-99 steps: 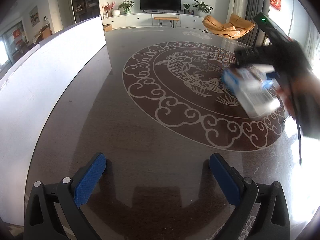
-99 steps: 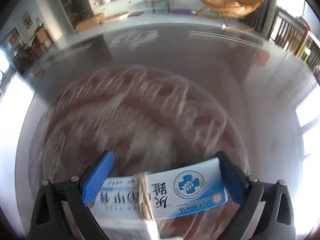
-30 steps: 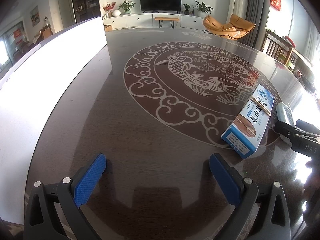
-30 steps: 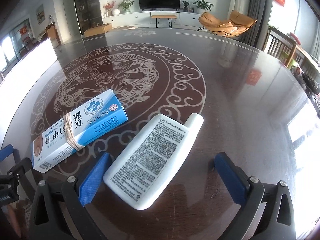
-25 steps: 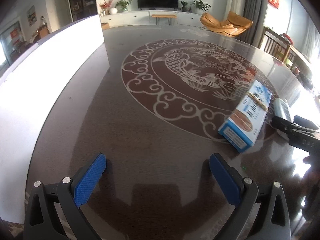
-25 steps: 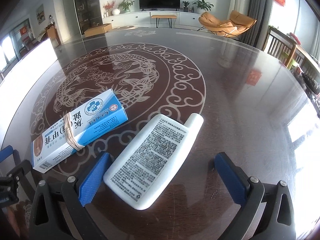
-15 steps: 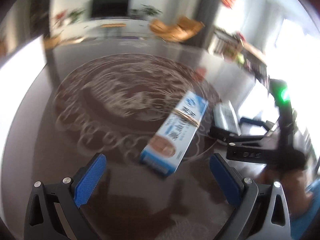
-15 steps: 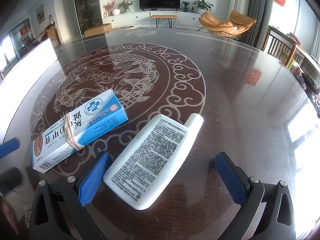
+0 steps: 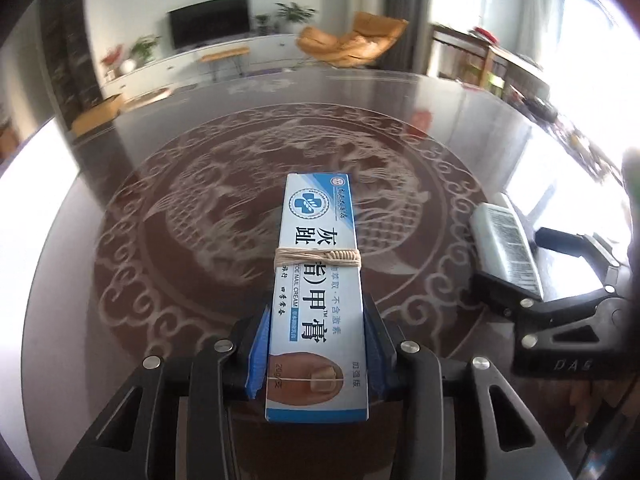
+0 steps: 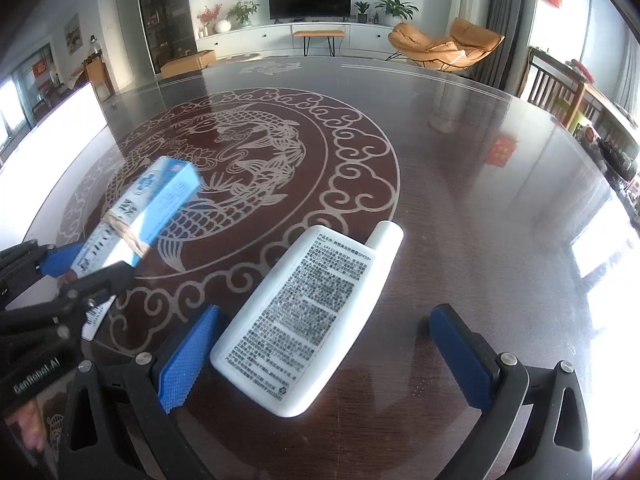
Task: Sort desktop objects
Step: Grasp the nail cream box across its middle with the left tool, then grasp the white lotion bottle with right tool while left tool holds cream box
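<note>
The left tool (image 9: 316, 354) has just been closing; its blue pads now press both long sides of a blue and white nail cream box (image 9: 318, 288), which points straight ahead between them, a rubber band (image 9: 317, 258) wrapped around its middle. The right tool (image 10: 326, 354) stands wide, gripping nothing. A flat white bottle (image 10: 308, 312) lies on the dark bench (image 10: 460, 200) between its fingers, nearer the left finger, cap pointing away. Farther off, a carved fish medallion (image 10: 248, 140) marks the bench.

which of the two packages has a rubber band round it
The blue and white nail cream box, clamped in the left gripper. The white tube lying on the table has none.
</note>
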Demonstrator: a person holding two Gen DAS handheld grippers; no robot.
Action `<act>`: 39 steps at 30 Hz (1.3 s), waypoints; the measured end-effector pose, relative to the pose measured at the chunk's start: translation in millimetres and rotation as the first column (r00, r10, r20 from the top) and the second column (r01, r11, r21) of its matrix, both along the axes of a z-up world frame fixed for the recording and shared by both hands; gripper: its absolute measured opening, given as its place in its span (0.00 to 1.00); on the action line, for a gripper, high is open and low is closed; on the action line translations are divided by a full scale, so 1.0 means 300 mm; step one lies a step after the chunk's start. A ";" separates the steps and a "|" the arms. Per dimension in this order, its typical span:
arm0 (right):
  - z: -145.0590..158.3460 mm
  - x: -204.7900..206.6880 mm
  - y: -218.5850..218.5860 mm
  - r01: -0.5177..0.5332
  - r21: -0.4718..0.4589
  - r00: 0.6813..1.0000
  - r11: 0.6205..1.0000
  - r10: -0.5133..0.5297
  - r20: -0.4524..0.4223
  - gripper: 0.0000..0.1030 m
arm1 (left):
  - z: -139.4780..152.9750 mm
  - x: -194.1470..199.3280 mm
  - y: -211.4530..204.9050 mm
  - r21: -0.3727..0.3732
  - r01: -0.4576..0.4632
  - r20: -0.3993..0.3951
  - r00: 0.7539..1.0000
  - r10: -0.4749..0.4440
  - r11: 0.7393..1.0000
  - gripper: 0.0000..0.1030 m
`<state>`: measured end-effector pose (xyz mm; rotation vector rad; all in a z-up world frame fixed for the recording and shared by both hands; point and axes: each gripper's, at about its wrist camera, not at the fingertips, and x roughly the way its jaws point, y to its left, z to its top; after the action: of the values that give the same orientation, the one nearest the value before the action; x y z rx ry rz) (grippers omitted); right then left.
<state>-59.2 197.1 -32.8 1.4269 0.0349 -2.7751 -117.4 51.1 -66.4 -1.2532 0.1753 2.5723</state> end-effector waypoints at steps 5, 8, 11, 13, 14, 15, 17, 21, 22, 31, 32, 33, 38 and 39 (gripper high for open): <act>0.000 0.000 -0.001 0.000 0.000 1.000 1.000 0.000 0.000 1.00 | -0.005 0.073 -0.204 -0.015 -0.231 -0.019 0.973 0.230 0.973 0.40; 0.000 0.000 0.000 0.000 0.000 1.000 1.000 0.000 0.000 1.00 | -0.010 0.100 -0.312 0.001 -0.315 -0.015 0.949 0.315 0.949 0.41; 0.000 0.000 -0.001 0.000 0.000 1.000 1.000 0.000 0.000 1.00 | -0.032 0.110 -0.342 0.026 -0.328 0.001 0.945 0.328 0.944 0.90; 0.000 0.000 0.000 0.000 0.000 1.000 1.000 0.000 0.000 1.00 | -0.053 0.097 -0.335 -0.014 -0.339 0.033 0.940 0.339 0.941 1.00; 0.000 0.000 -0.001 0.000 0.000 1.000 1.000 0.000 0.000 1.00 | -0.057 0.097 -0.329 -0.024 -0.334 0.033 0.942 0.335 0.942 1.00; 0.000 0.000 0.000 0.000 0.000 1.000 1.000 0.000 0.000 1.00 | -0.060 0.098 -0.331 -0.026 -0.333 0.033 0.942 0.334 0.943 1.00; 0.000 0.000 -0.001 0.000 0.000 1.000 1.000 0.000 0.000 1.00 | -0.066 0.103 -0.337 -0.025 -0.328 0.035 0.944 0.329 0.944 1.00; -0.001 0.000 0.000 0.000 0.000 1.000 1.000 0.000 0.000 1.00 | -0.067 0.103 -0.332 -0.028 -0.324 0.036 0.945 0.325 0.945 1.00; -0.001 0.000 0.000 0.000 0.000 1.000 1.000 0.000 0.000 1.00 | -0.067 0.102 -0.331 -0.028 -0.325 0.036 0.945 0.325 0.945 1.00; 0.000 0.000 -0.001 0.000 0.000 1.000 1.000 0.000 0.000 1.00 | -0.064 0.099 -0.329 -0.028 -0.324 0.036 0.945 0.325 0.946 1.00; -0.001 0.000 -0.001 0.000 0.000 1.000 1.000 0.000 0.000 1.00 | -0.066 0.100 -0.331 -0.027 -0.324 0.036 0.945 0.325 0.946 1.00; -0.001 0.000 0.000 0.000 0.000 1.000 1.000 0.000 0.000 1.00 | -0.064 0.098 -0.329 -0.028 -0.324 0.036 0.945 0.325 0.946 1.00; -0.001 0.000 -0.001 0.000 0.000 1.000 1.000 0.000 0.000 1.00 | -0.065 0.098 -0.331 -0.028 -0.324 0.036 0.945 0.325 0.946 1.00; -0.001 -0.001 -0.002 0.000 0.000 1.000 1.000 0.000 0.000 1.00 | -0.065 0.098 -0.332 -0.027 -0.324 0.037 0.945 0.324 0.946 1.00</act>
<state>-59.4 196.6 -33.0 1.4276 0.0352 -2.7751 -87.8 -48.6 -86.1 -1.4479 -0.0167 2.8196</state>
